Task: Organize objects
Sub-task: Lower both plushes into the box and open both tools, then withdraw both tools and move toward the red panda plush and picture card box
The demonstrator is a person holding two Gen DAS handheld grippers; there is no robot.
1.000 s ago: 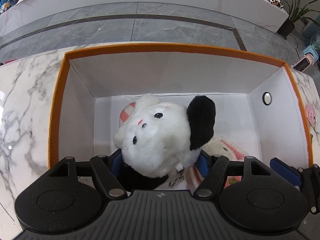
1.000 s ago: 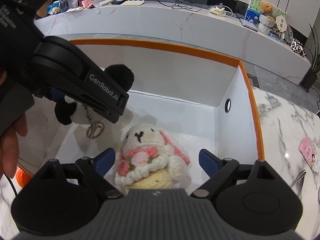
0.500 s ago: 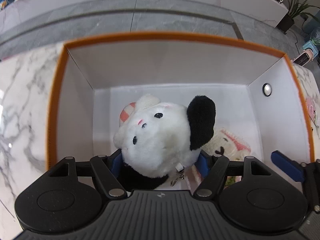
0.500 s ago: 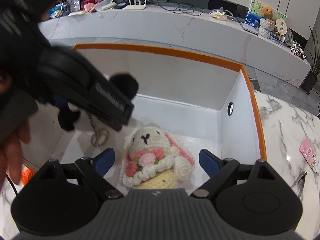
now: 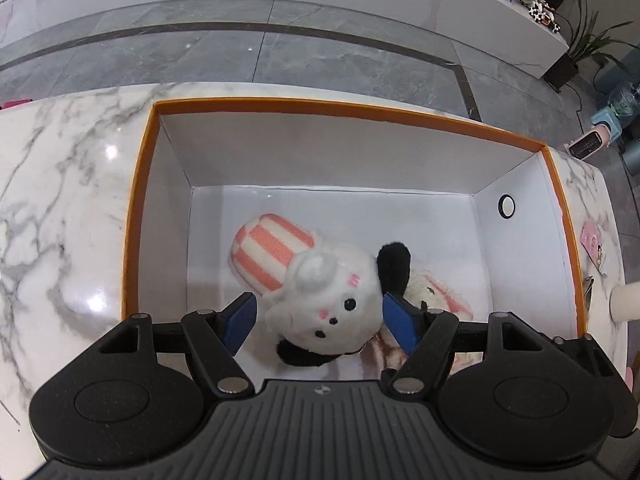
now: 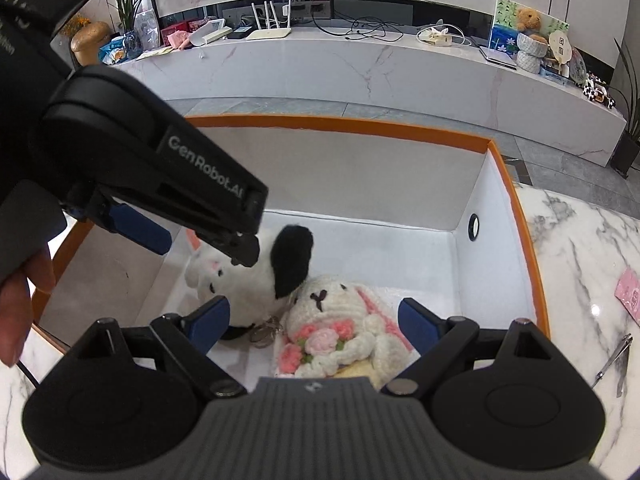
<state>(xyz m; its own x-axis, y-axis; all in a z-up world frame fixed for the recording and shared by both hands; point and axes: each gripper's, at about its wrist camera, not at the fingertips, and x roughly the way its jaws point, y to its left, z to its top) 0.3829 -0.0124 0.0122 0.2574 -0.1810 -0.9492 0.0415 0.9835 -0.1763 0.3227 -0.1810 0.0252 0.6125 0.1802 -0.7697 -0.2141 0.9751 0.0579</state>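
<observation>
I'm looking down w/ the left hand-held gripper (image 5: 318, 318) into the orange-rimmed box (image 5: 344, 106) on the marble bench (image 5: 68, 208). Its blue pads are standing apart, w/ clear gaps either side of the black-and-white plush dog (image 5: 332, 304), so it's gripping nothing. The dog is lying on the box floor, face up, partly over a pink-and-white striped plush (image 5: 268, 256). I'm reading that as a drop-off done: the toy is resting on its own weight, leaning on its neighbours.

The right hand-held gripper (image 6: 314, 320) is hanging over the near side of the box, jaws also wide apart and empty. The crocheted bunny (image 6: 336, 320) w/ its pink flower bouquet is lying btwn the pads but not touched, tucked against the dog's black ear (image 6: 292, 260). The dog's key ring (image 6: 264, 330) is sitting on the floor btwn the two toys.

All three soft toys are packed together toward the near-middle of the box, probably so the far half is staying free for more. Still outside on the bench: a pink card (image 6: 630, 294) and what looks like nail clippers (image 6: 616, 354) to the right, prob. next to go in.
</observation>
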